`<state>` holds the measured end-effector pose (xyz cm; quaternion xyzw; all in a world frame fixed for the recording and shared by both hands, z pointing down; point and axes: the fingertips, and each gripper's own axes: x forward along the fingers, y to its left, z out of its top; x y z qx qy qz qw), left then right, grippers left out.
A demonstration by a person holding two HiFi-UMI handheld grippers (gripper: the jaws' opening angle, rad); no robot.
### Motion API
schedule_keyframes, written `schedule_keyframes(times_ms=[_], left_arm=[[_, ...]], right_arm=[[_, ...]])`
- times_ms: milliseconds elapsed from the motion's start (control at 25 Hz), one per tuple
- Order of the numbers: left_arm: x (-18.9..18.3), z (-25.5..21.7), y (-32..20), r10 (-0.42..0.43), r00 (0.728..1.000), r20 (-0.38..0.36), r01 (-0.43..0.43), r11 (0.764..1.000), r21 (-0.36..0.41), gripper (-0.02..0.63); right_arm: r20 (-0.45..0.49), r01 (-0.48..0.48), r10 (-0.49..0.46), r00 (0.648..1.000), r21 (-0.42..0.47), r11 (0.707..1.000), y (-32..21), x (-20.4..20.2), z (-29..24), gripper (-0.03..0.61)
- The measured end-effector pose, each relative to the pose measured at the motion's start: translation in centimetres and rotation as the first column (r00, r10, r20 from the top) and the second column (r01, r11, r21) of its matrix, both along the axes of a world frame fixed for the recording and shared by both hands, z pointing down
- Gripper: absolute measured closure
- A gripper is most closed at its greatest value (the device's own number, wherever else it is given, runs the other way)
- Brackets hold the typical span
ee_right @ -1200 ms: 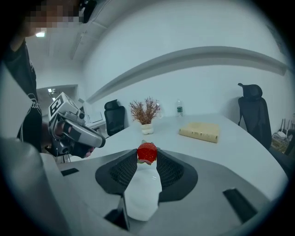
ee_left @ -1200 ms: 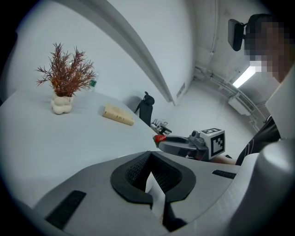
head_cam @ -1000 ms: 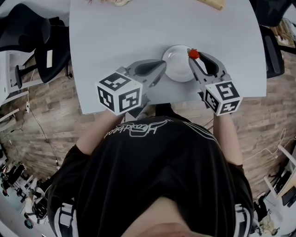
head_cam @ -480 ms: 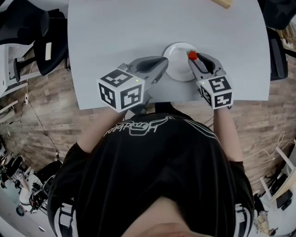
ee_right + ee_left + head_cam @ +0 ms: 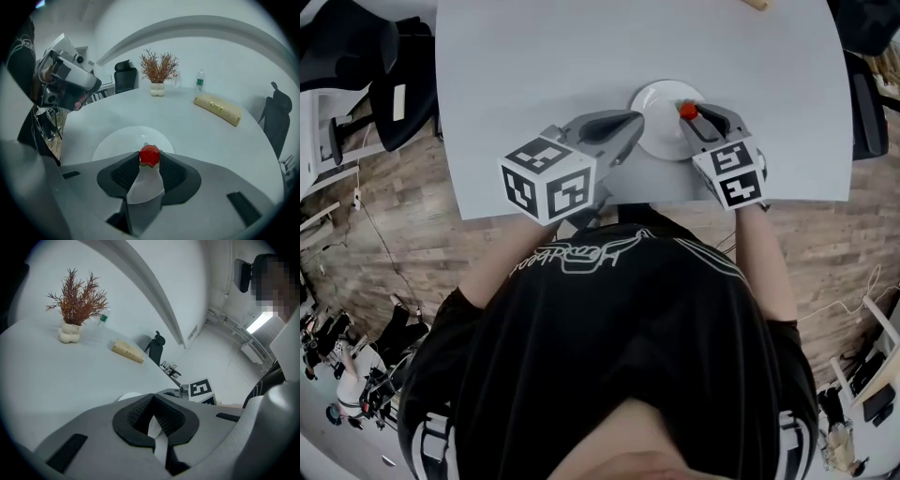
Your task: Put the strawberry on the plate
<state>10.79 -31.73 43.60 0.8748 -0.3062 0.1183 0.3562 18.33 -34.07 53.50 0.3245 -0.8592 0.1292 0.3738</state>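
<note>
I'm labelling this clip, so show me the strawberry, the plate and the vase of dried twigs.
strawberry (image 5: 149, 155): right gripper view, middle of the red fruit.
plate (image 5: 115, 144): right gripper view, bare left part.
vase (image 5: 157, 89): right gripper view, its white body.

An office meeting room — a broad white table (image 5: 534, 66) fills it, with a black swivel chair (image 5: 389, 103) at its nine o'clock and a second chair (image 5: 861, 112) at three o'clock. Wood-plank flooring (image 5: 384, 253) runs beneath. Toward the table's far, twelve o'clock side stand a white vase (image 5: 158, 88) of dried twigs and a water bottle (image 5: 199, 80) — overhead, a tube light (image 5: 259, 322) on a plain white ceiling.
</note>
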Motion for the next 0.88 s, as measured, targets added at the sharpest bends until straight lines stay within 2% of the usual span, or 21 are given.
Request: schedule_keyframes(times_ms=[240, 520, 880], left_arm=[[-0.4, 0.3, 0.5, -0.014, 1.000, 0.002, 0.014, 1.000, -0.009, 0.607], [-0.7, 0.7, 0.8, -0.031, 0.999, -0.006, 0.031, 0.999, -0.023, 0.607], [-0.7, 1.1, 0.6, -0.052, 0.999, -0.003, 0.052, 0.998, -0.024, 0.607]], right_arm=[[-0.055, 0.024, -0.026, 0.998, -0.031, 0.999, 0.2, -0.1, 0.9, 0.453], [-0.075, 0.042, -0.047, 0.996, -0.057, 0.997, -0.1, -0.3, 1.0, 0.453], [-0.085, 0.052, -0.055, 0.995, -0.033, 0.998, 0.0, -0.2, 1.1, 0.453]])
